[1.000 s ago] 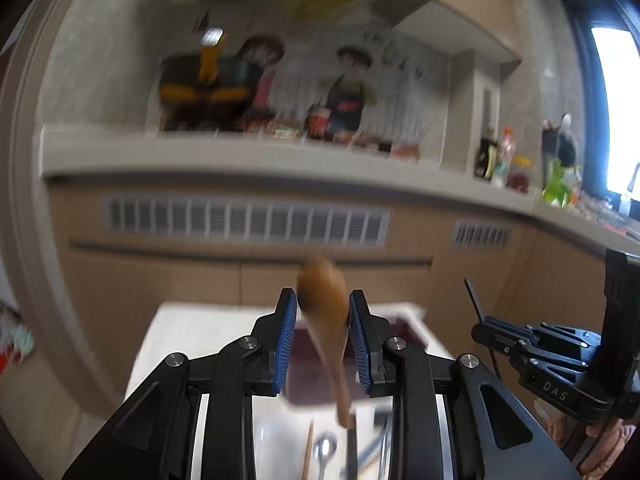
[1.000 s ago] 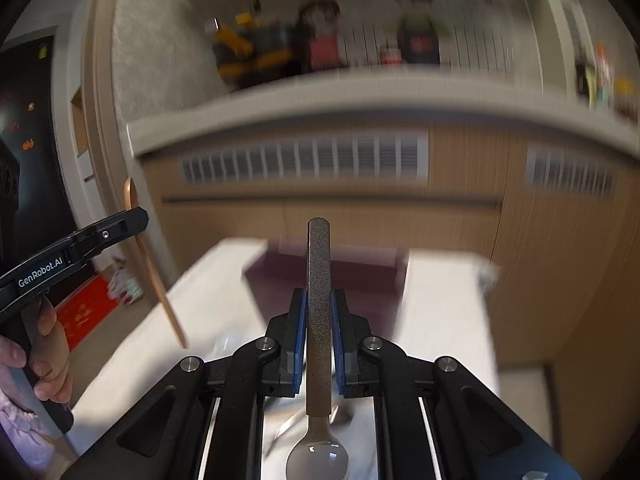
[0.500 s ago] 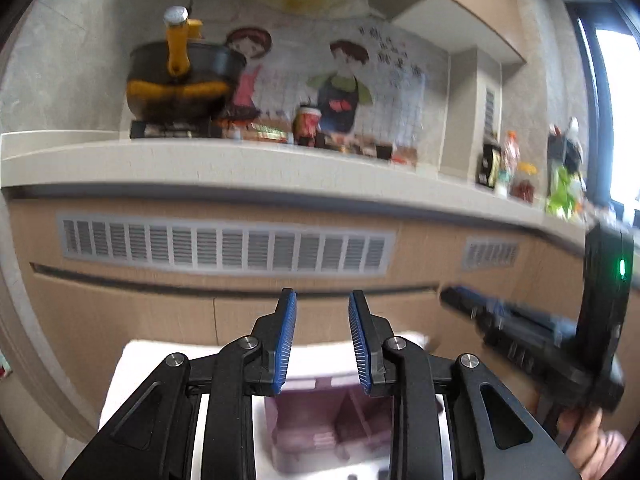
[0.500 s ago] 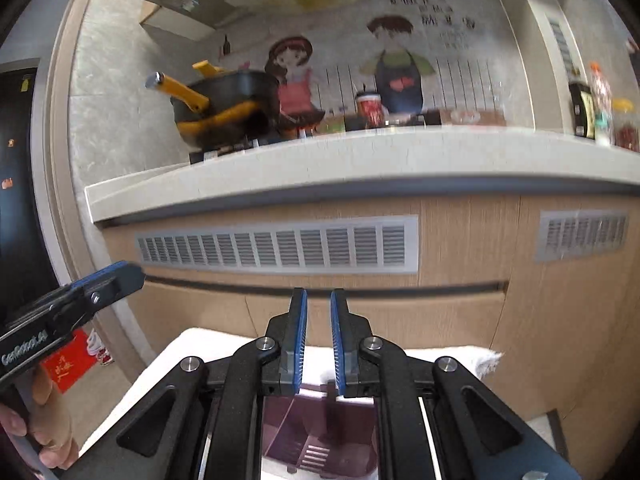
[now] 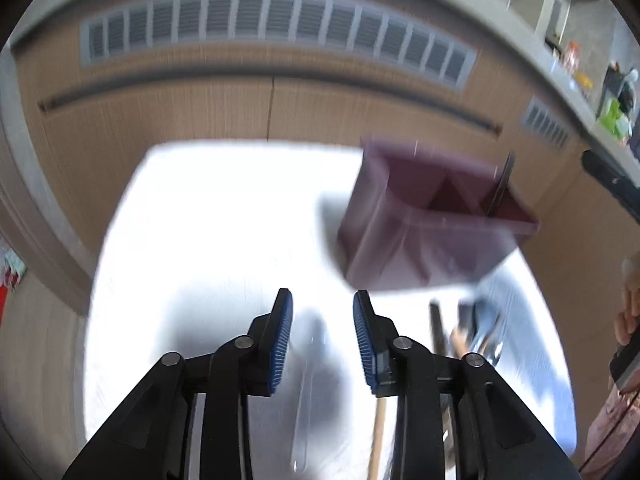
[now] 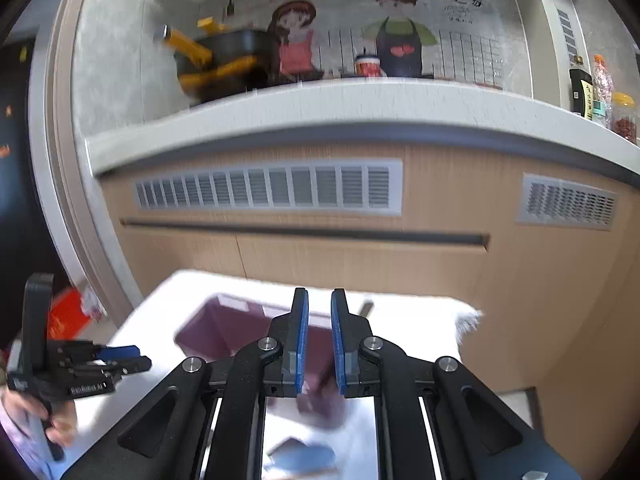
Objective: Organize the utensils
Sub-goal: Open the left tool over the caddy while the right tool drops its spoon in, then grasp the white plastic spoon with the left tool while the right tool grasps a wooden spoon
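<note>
Left wrist view
Left gripper [image 5: 322,336]: 2 blue-padded fingers [image 5: 280,342] held apart, nothing between them.
Utensil holder [image 5: 404,240]: purple box with inner dividers, ahead and to the right of the fingers, standing on the white table [image 5: 208,240]; picture blurred.
Dark utensil [image 5: 502,188]: thin handle leaning in the holder's far right compartment, tip above the rim.
Loose utensils [image 5: 476,330]: small pile on the table just right of the right finger, below the holder; metal spoon bowls and dark handles, count unclear through blur.
Wooden handle [image 5: 376,436]: pale stick seen below the right finger, partly hidden by it.
Right gripper [image 5: 612,184]: dark tip at the right edge, beyond the holder.

Right wrist view
Right gripper [image 6: 319,340]: 2 blue-padded fingers [image 6: 298,340] close together with a narrow gap, gripping nothing.
Utensil holder [image 6: 224,328]: ahead of the fingers and slightly left, its near side hidden behind them.
Left gripper [image 6: 120,358]: at the far left, lower than the holder's rim, held in a hand [image 6: 60,426]; state of its fingers unclear from here.
Kitchen counter [image 6: 360,108]: beyond the table, carrying a black pan with yellow handles [image 6: 228,56].
</note>
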Demonstrator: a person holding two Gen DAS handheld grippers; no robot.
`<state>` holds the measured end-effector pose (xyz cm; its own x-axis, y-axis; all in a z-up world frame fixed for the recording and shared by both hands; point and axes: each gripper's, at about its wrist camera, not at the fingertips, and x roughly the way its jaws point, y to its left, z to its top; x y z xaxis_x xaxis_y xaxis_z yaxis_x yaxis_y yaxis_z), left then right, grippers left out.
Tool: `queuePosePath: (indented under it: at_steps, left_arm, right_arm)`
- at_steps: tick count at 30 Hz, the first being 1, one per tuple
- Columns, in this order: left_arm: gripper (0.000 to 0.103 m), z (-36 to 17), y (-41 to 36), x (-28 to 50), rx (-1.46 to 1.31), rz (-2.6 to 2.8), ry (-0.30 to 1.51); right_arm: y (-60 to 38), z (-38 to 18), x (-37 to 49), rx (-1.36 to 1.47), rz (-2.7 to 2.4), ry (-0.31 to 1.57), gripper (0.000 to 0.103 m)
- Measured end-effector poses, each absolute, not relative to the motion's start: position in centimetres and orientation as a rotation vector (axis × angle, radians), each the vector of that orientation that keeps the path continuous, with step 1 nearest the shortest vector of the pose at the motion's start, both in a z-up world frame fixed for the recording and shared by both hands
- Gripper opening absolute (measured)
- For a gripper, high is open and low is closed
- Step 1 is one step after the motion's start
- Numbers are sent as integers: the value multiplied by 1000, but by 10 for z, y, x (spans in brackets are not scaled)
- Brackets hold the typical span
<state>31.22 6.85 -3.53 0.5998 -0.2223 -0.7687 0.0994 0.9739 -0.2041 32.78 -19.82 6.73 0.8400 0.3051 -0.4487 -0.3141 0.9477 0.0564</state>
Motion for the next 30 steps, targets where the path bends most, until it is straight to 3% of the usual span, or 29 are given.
queuePosePath:
  at_steps: [4, 7, 9, 11, 15, 17, 20, 28, 30]
  left_arm:
    - [41, -59, 57, 314, -91, -176, 971]
    - [41, -75, 52, 322, -63, -145, 1008]
    - [41, -82, 49, 326, -66, -145, 1027]
    - [41, -88, 46, 330, -60, -143, 1047]
    - [40, -89, 40, 328, -33, -114, 1024]
    - [35, -89, 37, 325, -25, -106, 1007]
    - [35, -86, 40, 313, -47, -110, 968]
    - [35, -42, 61, 255, -159, -141, 785]
    - [35, -29, 66, 243, -183, -151, 747]
  right_arm:
    - [-197, 40, 313, -66, 308, 545, 27]
    - [-196, 21, 303, -91, 296, 598, 30]
    - [-196, 11, 296, -115, 287, 621, 38]
    - [-197, 4, 289, -131, 272, 634, 65]
    - [-199, -8, 277, -170, 236, 637, 84]
    - [-195, -12, 275, -206, 226, 646, 95]
    - [-184, -22, 270, -293, 204, 653, 102]
    - [-151, -40, 261, -364, 308, 698, 102]
    - [-146, -43, 263, -306, 389, 720, 97]
